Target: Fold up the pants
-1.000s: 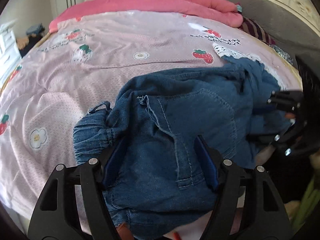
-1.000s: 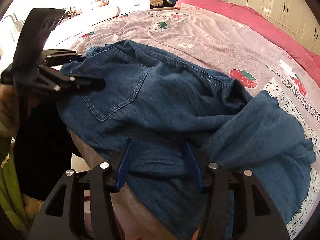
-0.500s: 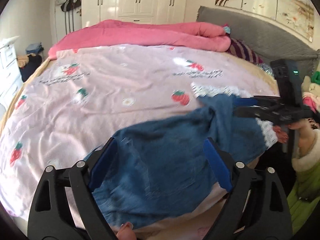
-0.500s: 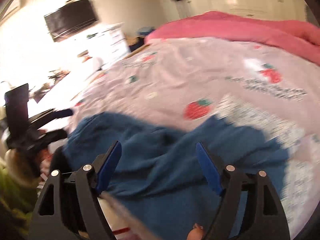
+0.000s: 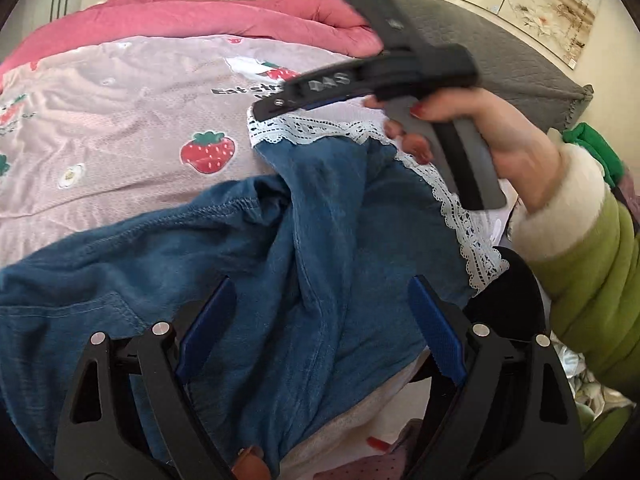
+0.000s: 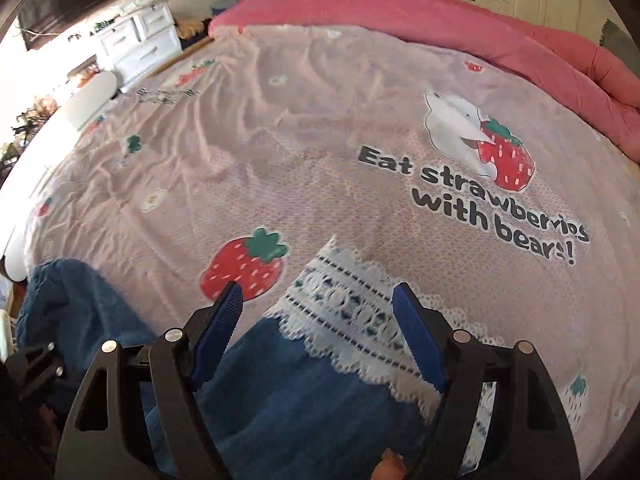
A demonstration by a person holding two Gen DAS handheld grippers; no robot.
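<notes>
Both grippers had let go of the denim since a second earlier, their jaws having just been opening, and both had drawn back from the cloth toward the trouser hem. From the left wrist view, the left gripper (image 5: 320, 320) hovered with jaws spread wide above the blue denim pants (image 5: 248, 280), nothing pinched between the blue pads (image 5: 436, 328). The pants lay crumpled along the near edge of the bed, on a pink strawberry-print bedsheet (image 5: 120, 120), with a white lace hem (image 5: 460, 216) at the leg end. The right gripper (image 6: 316, 320), seen also in the left view held by a hand (image 5: 500, 136) in a green sleeve (image 5: 592, 280), likewise had its jaws spread and empty, poised over the lace hem (image 6: 352, 320). A pink quilt (image 6: 480, 28) was heaped at the far side of the bed. Judging by this, the garment was still being laid out before any fold. The next move probably called for each gripper to pinch a leg end and pull it flat.
</notes>
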